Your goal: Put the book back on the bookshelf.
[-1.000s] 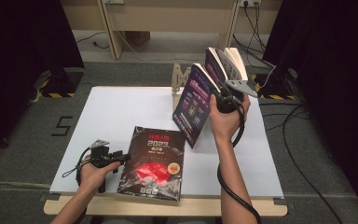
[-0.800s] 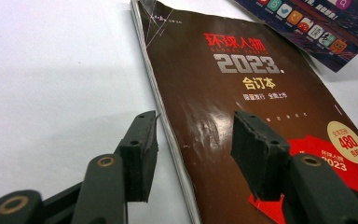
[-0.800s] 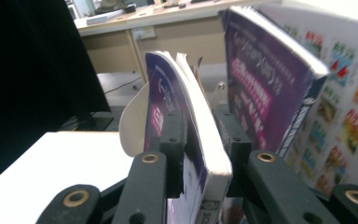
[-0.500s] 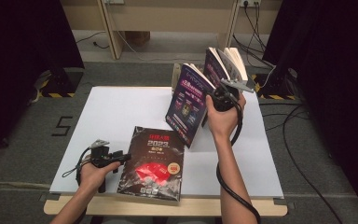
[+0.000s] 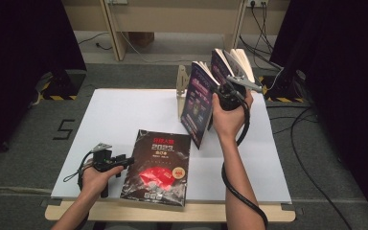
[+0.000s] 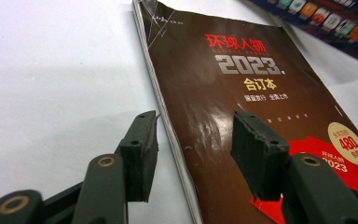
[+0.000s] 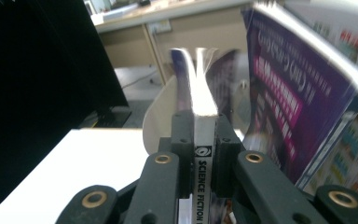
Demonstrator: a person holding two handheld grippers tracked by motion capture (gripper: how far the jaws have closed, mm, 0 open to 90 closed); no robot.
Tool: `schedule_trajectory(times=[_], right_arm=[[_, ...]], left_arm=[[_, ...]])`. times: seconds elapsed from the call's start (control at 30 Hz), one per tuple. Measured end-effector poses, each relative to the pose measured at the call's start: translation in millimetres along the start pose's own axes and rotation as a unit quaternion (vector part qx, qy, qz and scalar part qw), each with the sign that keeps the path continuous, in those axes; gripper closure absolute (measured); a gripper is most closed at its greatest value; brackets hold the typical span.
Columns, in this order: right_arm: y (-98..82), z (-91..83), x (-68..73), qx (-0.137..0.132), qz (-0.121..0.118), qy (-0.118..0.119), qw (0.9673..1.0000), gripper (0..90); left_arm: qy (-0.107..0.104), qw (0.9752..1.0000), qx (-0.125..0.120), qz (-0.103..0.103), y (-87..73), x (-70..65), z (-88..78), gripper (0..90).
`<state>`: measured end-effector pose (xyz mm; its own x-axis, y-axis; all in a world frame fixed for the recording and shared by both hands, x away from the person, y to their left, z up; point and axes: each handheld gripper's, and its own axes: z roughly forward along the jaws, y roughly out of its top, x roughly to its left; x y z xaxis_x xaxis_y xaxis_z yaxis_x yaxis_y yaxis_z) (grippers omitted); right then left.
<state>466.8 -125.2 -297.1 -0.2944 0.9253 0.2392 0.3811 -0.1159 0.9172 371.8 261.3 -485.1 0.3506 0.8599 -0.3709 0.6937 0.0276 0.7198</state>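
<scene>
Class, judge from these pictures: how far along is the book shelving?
Apparently done: one purple book leans in the wooden stand. In hand: the right gripper clamps a magazine's spine, upright beside it. Left: the 2023 volume lies flat, the open left gripper straddling its edge.

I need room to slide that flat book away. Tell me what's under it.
The dark-covered book lies flat on the white table; its near edge reaches the table's front edge. The left gripper straddles the book's spine, open. Anything beneath the cover is hidden.

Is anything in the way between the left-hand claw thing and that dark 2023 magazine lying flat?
Nothing visible. The left gripper is open, its jaws already straddling the spine edge of the magazine on the white table.
</scene>
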Motion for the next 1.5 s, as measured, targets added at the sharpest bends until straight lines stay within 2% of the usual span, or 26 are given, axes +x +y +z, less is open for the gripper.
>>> schedule_trajectory(times=[0.03, 0.13, 0.23, 0.33, 0.4, 0.47, 0.57, 0.73, 1.0, 1.13, 1.27, 1.5], right_arm=[[2.3, -2.0, 1.2, -0.008, -0.010, -0.006, 0.9999, 83.1], [7.8, -5.8, 1.9, -0.020, -0.018, -0.017, 0.9995, 83.1], [11.3, -9.7, -0.3, -0.038, -0.010, -0.029, 0.9988, 83.1], [11.6, -12.7, -3.6, -0.049, -0.013, -0.045, 0.9977, 83.1], [10.8, -13.6, -6.5, -0.055, -0.007, -0.049, 0.9973, 83.1], [10.7, -12.1, -9.5, -0.053, 0.001, -0.044, 0.9976, 83.1], [11.9, -9.0, -9.3, -0.054, -0.009, -0.044, 0.9975, 83.1], [18.4, -3.5, -4.1, -0.066, -0.010, -0.044, 0.9968, 83.1], [27.8, 13.0, -7.4, -0.091, -0.021, -0.065, 0.9935, 83.1], [24.2, 25.4, -9.6, -0.092, -0.027, -0.075, 0.9926, 83.0], [13.5, 34.4, -9.6, -0.080, -0.034, -0.082, 0.9928, 82.9], [0.3, 25.4, -2.3, -0.081, -0.058, -0.088, 0.9911, 82.5]], left_arm=[[0.000, 1.0000, 0.000, 0.000, -0.1, -0.2, 0.0, 49.9], [0.001, 1.0000, 0.001, 0.002, -0.2, 0.0, -0.4, 49.9], [0.001, 1.0000, 0.000, -0.001, -0.4, 0.3, -0.1, 49.9], [0.001, 1.0000, 0.000, -0.001, -0.4, 0.7, -0.2, 49.9], [0.000, 1.0000, 0.001, -0.001, -0.4, 1.0, 0.3, 49.9], [0.000, 1.0000, 0.001, 0.000, -0.9, 0.4, 0.9, 49.9], [0.000, 1.0000, 0.003, 0.002, -1.6, -0.9, 1.3, 50.0], [-0.002, 1.0000, 0.001, 0.002, -2.0, 0.1, 1.6, 50.0], [-0.001, 1.0000, 0.001, 0.001, -1.4, 1.1, 1.0, 50.0], [-0.003, 1.0000, 0.001, 0.003, -2.0, 0.6, 1.2, 49.9], [-0.002, 1.0000, 0.002, 0.002, -2.0, 1.6, 1.0, 49.9], [-0.001, 1.0000, 0.003, 0.002, -2.4, 1.6, 0.9, 49.9]])
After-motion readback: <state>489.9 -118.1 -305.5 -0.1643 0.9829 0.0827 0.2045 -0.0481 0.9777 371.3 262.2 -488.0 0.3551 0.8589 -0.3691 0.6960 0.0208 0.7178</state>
